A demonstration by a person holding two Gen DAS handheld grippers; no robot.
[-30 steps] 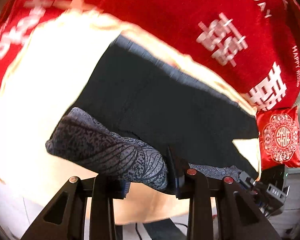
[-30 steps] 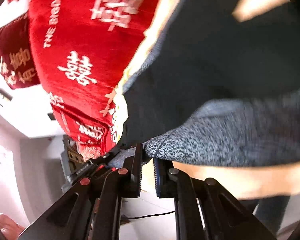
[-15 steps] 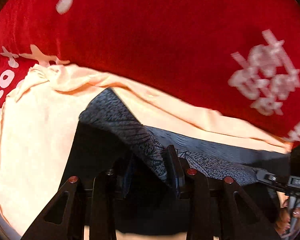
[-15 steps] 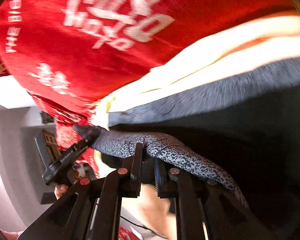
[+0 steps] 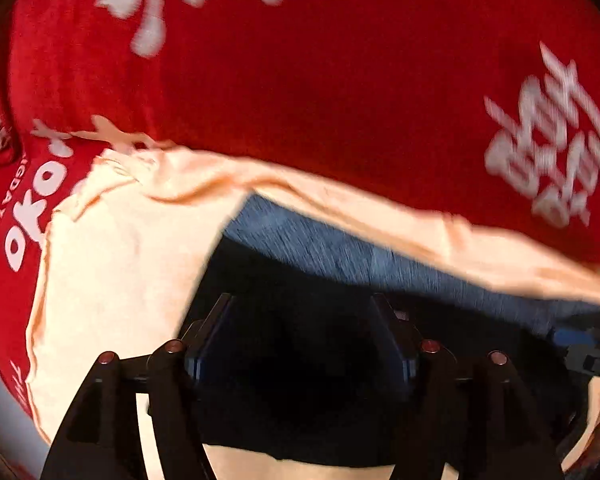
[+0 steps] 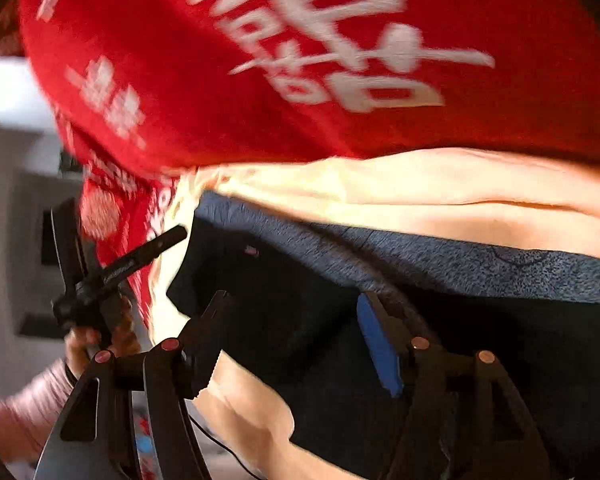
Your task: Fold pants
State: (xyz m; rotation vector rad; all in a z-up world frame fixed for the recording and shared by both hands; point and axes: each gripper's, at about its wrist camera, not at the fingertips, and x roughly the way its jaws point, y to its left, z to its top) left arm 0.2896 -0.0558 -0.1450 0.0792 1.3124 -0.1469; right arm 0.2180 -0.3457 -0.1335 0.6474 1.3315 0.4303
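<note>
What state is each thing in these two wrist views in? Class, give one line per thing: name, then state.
pants: dark, folded over, lying flat on the cream cloth.
cream cloth: spread under the pants, far edge rumpled.
red blanket: spread beneath the cream cloth.
left gripper: jaws opening, nothing pinched.
right gripper: jaws opening, nothing pinched.

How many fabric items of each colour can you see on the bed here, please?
Red, printed with white characters: 1, the bedspread
Cream: 1, the cloth spread over the bedspread
Dark, with a grey patterned band: 1, the pants lying on the cream cloth
Total: 3
</note>
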